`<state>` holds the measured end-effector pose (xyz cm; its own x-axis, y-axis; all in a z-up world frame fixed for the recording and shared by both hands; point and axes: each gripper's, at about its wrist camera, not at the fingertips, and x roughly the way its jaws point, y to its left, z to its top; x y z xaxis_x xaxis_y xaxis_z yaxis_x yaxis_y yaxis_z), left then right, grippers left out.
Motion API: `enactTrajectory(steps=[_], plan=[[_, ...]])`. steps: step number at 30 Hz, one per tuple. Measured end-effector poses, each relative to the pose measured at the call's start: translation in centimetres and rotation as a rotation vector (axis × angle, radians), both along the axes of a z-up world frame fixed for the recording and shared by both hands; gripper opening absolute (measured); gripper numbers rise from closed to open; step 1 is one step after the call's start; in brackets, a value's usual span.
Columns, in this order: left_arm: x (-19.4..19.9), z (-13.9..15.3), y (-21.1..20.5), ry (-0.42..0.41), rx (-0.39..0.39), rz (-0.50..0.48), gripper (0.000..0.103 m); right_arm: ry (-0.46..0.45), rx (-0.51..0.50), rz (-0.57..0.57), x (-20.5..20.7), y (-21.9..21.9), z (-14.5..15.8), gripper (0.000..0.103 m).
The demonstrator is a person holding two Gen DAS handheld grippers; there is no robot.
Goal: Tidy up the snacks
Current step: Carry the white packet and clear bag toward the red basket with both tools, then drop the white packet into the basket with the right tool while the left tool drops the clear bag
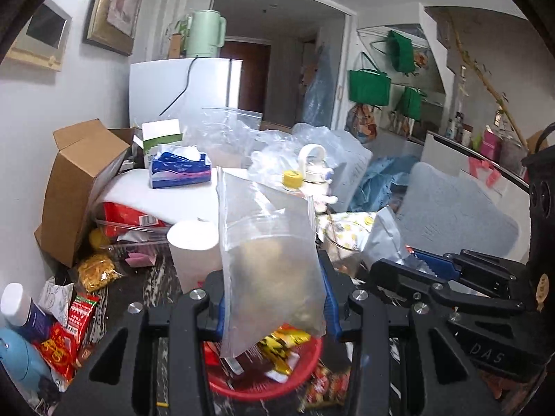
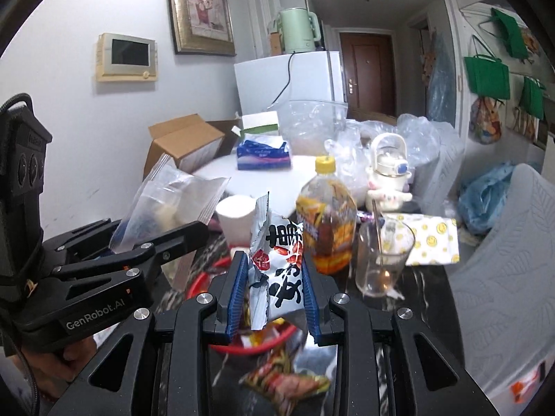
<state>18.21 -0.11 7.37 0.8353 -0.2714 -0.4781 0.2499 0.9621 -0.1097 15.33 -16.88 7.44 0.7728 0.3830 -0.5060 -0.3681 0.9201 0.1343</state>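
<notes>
Left wrist view has the left gripper (image 1: 274,306) clamped on a clear zip-top plastic bag with a pale brownish lump inside (image 1: 269,263). The bag stands with its long axis upright, leaning a little to the left at the top, sealed strip edge up, bottom corner hanging over a round red plastic basket of snack packets (image 1: 274,383). At the right edge of this view the right gripper (image 1: 421,268) shows from the side with a silver foil edge in it.

Right wrist view gives what the first hides: the right gripper (image 2: 274,293) is closed on a torn white-and-silver foil snack packet printed with black characters and red (image 2: 277,260), its blue pads (image 2: 237,291) pressing both sides. The packet's long axis is upright, torn mouth pointing up, lower end over the same red basket (image 2: 222,346). The left gripper (image 2: 173,239) appears at left, the clear bag (image 2: 173,204) rising from it, tilted toward the right. Just beyond stand a brown tea bottle with a yellow cap (image 2: 326,215) and a clear drinking glass holding a spoon (image 2: 383,260), near each other on the dark marbled table (image 2: 426,287).
</notes>
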Motion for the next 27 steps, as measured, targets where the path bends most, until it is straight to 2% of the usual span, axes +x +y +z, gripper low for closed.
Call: enactTrajectory(steps=[2,5,9,11,15,19,27], plan=[[1.2,-0.5,0.4,0.007,0.003,0.022,0.040,0.007,0.008,-0.002,1.4,0.2,-0.2,0.030],[3.2,-1.7,1.1,0.060,-0.005,0.017,0.040,0.027,0.000,-0.007,3.4,0.6,-1.0,0.030],[4.9,-3.5,1.3,0.114,0.023,0.027,0.040,0.070,-0.001,0.015,5.7,1.3,-2.8,0.030],[5.7,-4.2,1.5,0.145,0.028,0.013,0.040,0.110,-0.039,0.022,6.8,1.9,-3.7,0.030],[7.0,-6.0,1.5,0.223,0.048,0.003,0.040,0.126,-0.077,0.024,7.2,2.5,-4.9,0.030],[7.4,-7.2,0.7,0.268,0.110,-0.001,0.041,0.159,-0.118,0.030,8.0,2.9,-6.0,0.030],[8.8,-9.5,-0.1,0.373,0.172,-0.004,0.042,0.214,-0.167,0.013,9.2,3.0,-7.9,0.030]])
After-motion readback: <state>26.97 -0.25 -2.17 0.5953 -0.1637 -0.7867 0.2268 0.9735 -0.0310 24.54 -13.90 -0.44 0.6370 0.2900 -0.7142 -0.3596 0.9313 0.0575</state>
